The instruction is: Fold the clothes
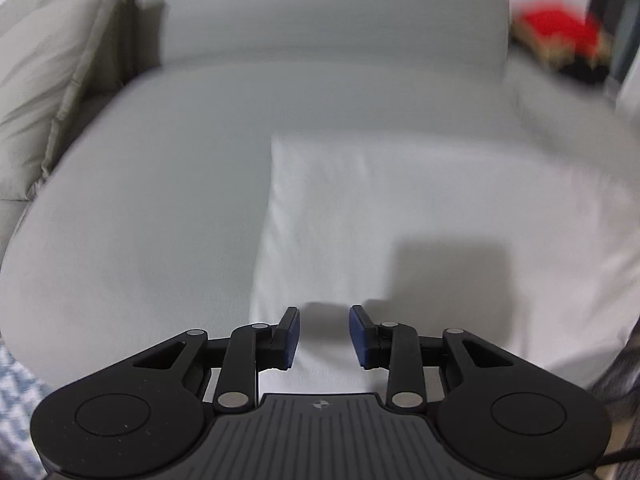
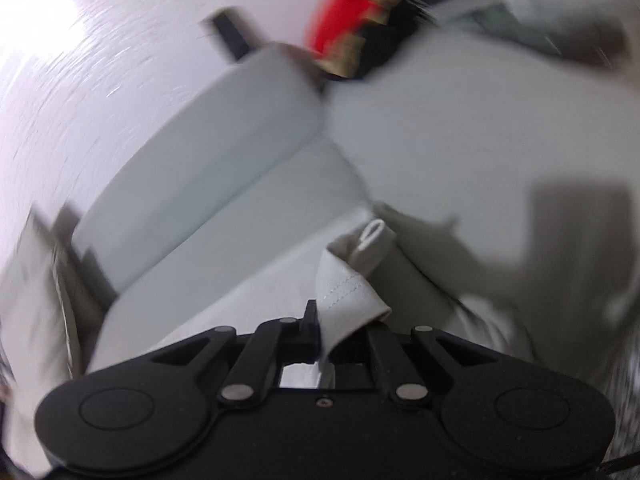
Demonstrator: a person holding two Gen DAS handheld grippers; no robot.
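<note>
The left gripper is hovering low over the near edge of the white garment, its blue-padded fingers parted with nothing between them. The right gripper is pinching a stitched hem of the same garment, fingers clenched on it, and the cloth is rising from the grip toward 12 o'clock, where a small loop is showing.

In the left view the garment is lying flat on the sofa seat, running from 6 toward 3 o'clock, its left edge straight. It looks thin, light and limp, so it is likely to sag and slide rather than hold a crease. Seams and corners would give the surest hold.

At 2 o'clock, well beyond, a red thing is showing, too blurred to name.
</note>
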